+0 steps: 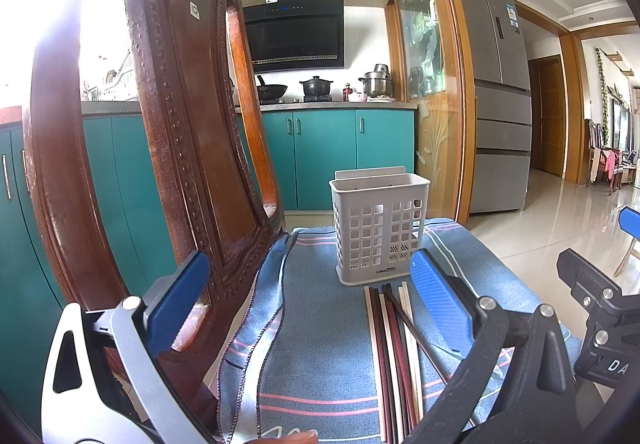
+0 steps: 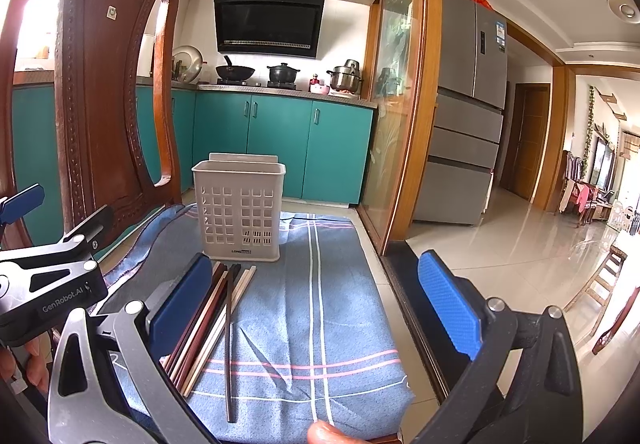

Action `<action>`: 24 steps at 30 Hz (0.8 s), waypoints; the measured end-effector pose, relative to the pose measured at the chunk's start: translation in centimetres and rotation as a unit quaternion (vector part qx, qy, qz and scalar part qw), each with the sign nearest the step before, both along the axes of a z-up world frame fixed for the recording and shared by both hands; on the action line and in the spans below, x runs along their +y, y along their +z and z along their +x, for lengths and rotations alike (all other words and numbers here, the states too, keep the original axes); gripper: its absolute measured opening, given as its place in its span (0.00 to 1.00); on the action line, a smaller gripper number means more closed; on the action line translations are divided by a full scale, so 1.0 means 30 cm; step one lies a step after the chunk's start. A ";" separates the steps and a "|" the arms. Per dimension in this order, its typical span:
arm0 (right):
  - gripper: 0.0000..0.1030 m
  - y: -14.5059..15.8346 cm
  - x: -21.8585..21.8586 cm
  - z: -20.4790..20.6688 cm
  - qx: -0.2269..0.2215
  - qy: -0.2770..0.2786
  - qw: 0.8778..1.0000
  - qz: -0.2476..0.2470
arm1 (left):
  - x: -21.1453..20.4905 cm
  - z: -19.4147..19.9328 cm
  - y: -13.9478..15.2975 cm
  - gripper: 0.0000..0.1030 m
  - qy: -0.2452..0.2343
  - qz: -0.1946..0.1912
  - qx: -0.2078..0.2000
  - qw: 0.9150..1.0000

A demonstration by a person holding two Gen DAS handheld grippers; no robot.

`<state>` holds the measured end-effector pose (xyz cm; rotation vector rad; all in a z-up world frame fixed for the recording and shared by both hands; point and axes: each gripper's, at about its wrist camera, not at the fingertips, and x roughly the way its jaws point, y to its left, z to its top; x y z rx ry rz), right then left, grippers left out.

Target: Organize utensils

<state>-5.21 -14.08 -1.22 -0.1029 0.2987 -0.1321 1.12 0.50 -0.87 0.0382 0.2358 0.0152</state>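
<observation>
A white perforated utensil holder point(image 1: 380, 230) stands upright on a blue cloth point(image 1: 312, 344); it also shows in the right wrist view point(image 2: 240, 212). Several chopsticks point(image 1: 394, 356) in dark, red and cream colours lie side by side on the cloth in front of the holder, seen too in the right wrist view point(image 2: 212, 324). My left gripper point(image 1: 310, 304) is open and empty, above the cloth, left of the chopsticks. My right gripper point(image 2: 316, 308) is open and empty, with the chopsticks beside its left finger point(image 2: 180, 308).
A carved wooden chair back point(image 1: 180, 124) rises at the left of the cloth, also in the right wrist view point(image 2: 108, 84). Teal kitchen cabinets point(image 2: 280, 148), a stove with pots, a glass sliding door point(image 2: 396, 84) and a fridge point(image 2: 468, 116) stand behind.
</observation>
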 end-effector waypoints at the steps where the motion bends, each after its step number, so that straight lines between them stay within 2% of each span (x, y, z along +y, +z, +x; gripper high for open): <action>1: 0.98 -0.003 0.001 -0.002 0.000 0.000 1.000 0.000 | -0.001 0.000 -0.001 0.97 0.000 0.001 0.000 1.000; 16: 0.98 -0.008 -0.008 0.010 0.006 0.000 1.000 0.003 | -0.013 0.006 -0.015 0.97 0.000 0.008 0.007 1.000; 24: 0.98 -0.016 -0.027 0.036 0.021 0.002 1.000 0.011 | -0.036 0.025 -0.029 0.97 0.006 0.024 0.028 0.999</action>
